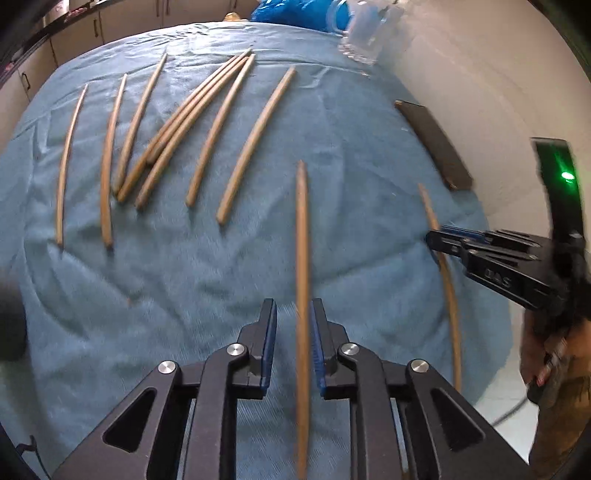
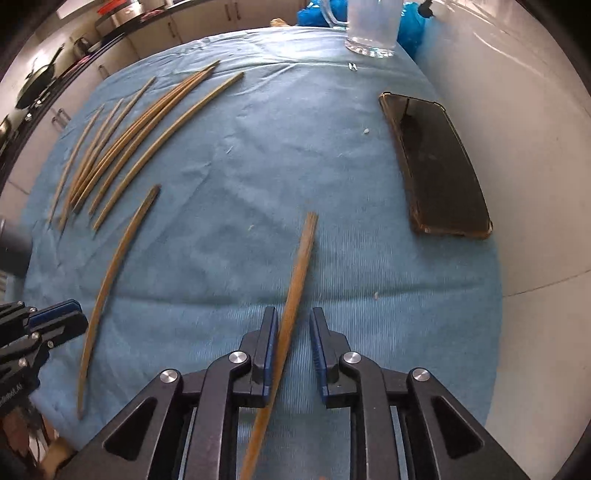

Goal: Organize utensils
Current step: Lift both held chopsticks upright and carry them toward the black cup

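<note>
Several wooden chopsticks (image 1: 207, 122) lie side by side on a blue cloth (image 1: 166, 280), at the far left. My left gripper (image 1: 293, 306) points down at the cloth. One chopstick (image 1: 302, 221) runs lengthwise between its jaws, close to the right pad, with a gap on the left. My right gripper (image 2: 293, 314) likewise straddles another chopstick (image 2: 304, 251), which leans against the left pad with a clear gap to the right pad. In the left wrist view, the right gripper (image 1: 432, 240) shows at the right edge, over its chopstick (image 1: 448, 288). The row of chopsticks (image 2: 129, 136) is also visible in the right wrist view.
A black phone (image 2: 436, 166) lies near the cloth's right edge. A glass mug (image 2: 373, 26) stands at the far edge, with blue plastic behind it. A white wall runs along the right, and kitchen cabinets stand beyond the table at the left.
</note>
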